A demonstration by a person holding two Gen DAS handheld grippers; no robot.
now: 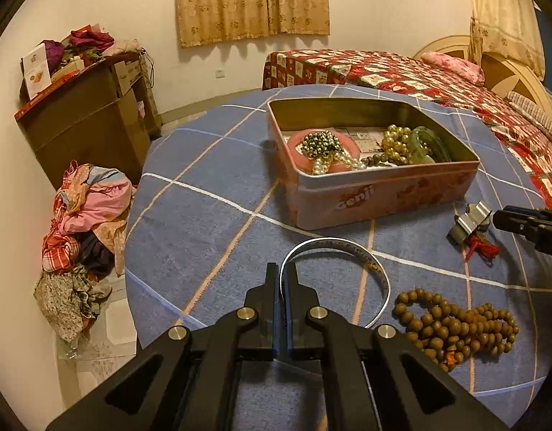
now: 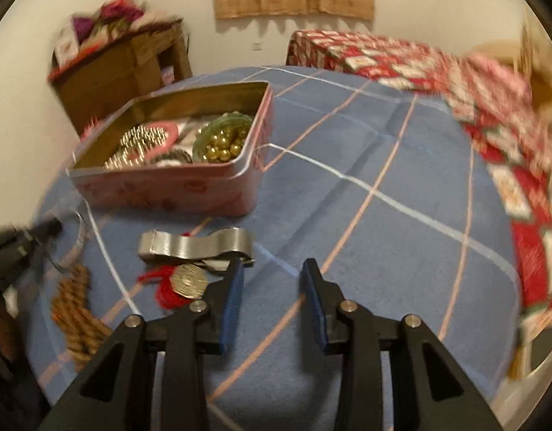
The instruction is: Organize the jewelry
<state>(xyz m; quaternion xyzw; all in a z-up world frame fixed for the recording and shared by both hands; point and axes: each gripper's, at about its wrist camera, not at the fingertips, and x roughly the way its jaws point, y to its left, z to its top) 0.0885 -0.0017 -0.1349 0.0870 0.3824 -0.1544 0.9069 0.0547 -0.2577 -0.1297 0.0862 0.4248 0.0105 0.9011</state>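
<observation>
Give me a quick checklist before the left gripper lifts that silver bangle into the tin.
1. Left gripper shut on the silver bangle: ok, fingers pinch its rim.
2. Bangle free of the brown bead necklace: ok, they lie apart.
3. Pink tin open: ok, no lid on.
4. Room in the tin: cannot tell, beads and bangles already fill much of it.
5. Right gripper out of the path: ok, open, off by the metal clip.
</observation>
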